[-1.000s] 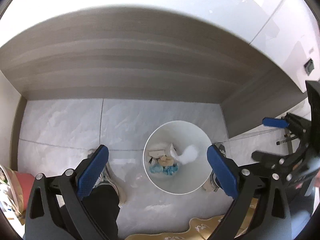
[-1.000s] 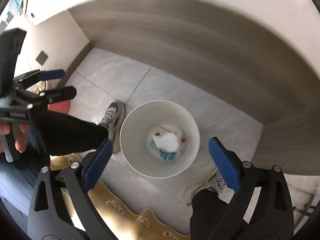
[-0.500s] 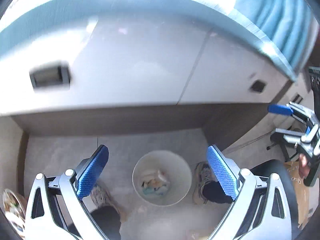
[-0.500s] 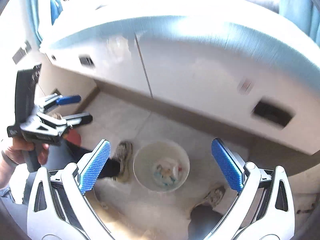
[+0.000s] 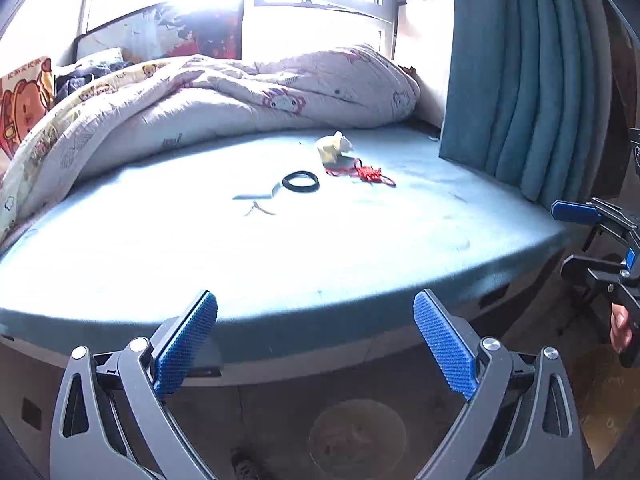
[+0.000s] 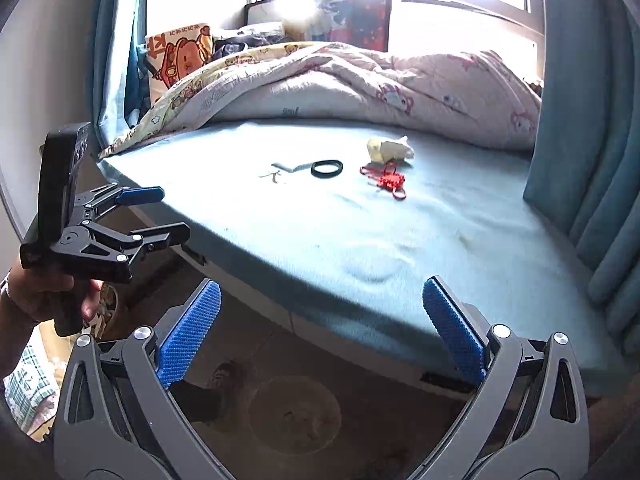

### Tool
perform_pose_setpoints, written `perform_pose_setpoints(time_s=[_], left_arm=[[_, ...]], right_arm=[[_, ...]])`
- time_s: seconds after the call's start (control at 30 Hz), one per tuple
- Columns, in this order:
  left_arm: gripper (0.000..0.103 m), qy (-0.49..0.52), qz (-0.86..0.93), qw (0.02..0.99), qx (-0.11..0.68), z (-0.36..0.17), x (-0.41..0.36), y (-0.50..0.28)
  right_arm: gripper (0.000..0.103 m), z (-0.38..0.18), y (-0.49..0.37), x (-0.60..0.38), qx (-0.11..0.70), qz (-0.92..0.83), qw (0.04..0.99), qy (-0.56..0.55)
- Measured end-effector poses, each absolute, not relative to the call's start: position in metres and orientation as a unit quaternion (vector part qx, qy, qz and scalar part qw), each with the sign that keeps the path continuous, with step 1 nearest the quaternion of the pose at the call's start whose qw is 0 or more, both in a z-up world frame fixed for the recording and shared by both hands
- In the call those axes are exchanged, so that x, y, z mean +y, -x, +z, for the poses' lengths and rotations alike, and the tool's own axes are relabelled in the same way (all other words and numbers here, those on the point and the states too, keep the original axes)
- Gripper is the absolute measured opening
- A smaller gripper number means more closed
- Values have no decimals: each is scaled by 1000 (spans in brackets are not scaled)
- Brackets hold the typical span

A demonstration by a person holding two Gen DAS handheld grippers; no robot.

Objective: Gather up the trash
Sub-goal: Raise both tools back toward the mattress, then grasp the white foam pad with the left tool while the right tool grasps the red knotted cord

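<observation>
Left gripper [image 5: 316,342]: jaws spread wide, holding nothing; hovers off the near edge of the bed [image 5: 280,264], above the floor. Also seen at the left of the right wrist view, held in the person's left hand [image 6: 48,292].

Right gripper [image 6: 322,330]: jaws spread wide, holding nothing; likewise off the near edge of the bed, over the floor. Its blue-tipped fingers show at the right of the left wrist view, jaws apart.

Landmark: black ring [image 5: 301,181], lying flat on the blue bed sheet, mid-bed.

Trash items, all on the sheet and well apart from both grippers:
- Crumpled yellow-white wrapper [image 5: 334,148], beyond the black ring and to its right, near the quilt's edge.
- Red knotted cord [image 5: 366,173], just right of the black ring, its near end beside the wrapper.
- Flat pale strip [image 5: 256,195], just left of the black ring, one end touching or nearly touching it; cannot tell which.
- Small thin twig-like scrap [image 5: 259,210], left of the black ring and nearer the bed's edge.

Other holdings:
- Cartoon-print quilt [image 5: 224,100], bunched along the far side of the bed, beyond the black ring.
- Teal curtain [image 5: 520,80], hanging right of the black ring.
- Round waste bin [image 6: 294,414], dim, on the floor between the right gripper's fingers; contents cannot be made out.
</observation>
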State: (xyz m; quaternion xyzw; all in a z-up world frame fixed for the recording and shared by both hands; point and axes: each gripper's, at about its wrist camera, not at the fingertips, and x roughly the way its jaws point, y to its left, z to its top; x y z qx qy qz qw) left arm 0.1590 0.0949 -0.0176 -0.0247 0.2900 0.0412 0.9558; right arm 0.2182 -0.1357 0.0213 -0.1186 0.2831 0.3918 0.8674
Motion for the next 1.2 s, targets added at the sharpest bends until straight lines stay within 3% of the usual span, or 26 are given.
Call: perform_pose_setpoints(time_s=[0.23,0.63,0.67,0.77,0.97,1.17,1.2], left_arm=[[97,11,63,960,274,14,129,-207],[96,39,40,942,330,-5,173,-321],[94,38,39,939,338,-8,174,-330],[73,27,40,928,368,-17,177,-353],[71,20,26,901,432,-31,177,-380],[71,26,37,894,446,-35,182,-391],[67,27,42,894,446,-35,183,-393]], right_arm=[[98,45,-266,-96,266,384,873,142],[98,36,-352,-55,294,373,868,142],[98,34,-357,-54,297,373,868,140],[98,28,-372,-51,304,373,866,136],[98,14,-399,-48,323,367,863,129],[98,5,-423,-41,341,368,858,113],[98,2,-427,-38,346,368,856,113]])
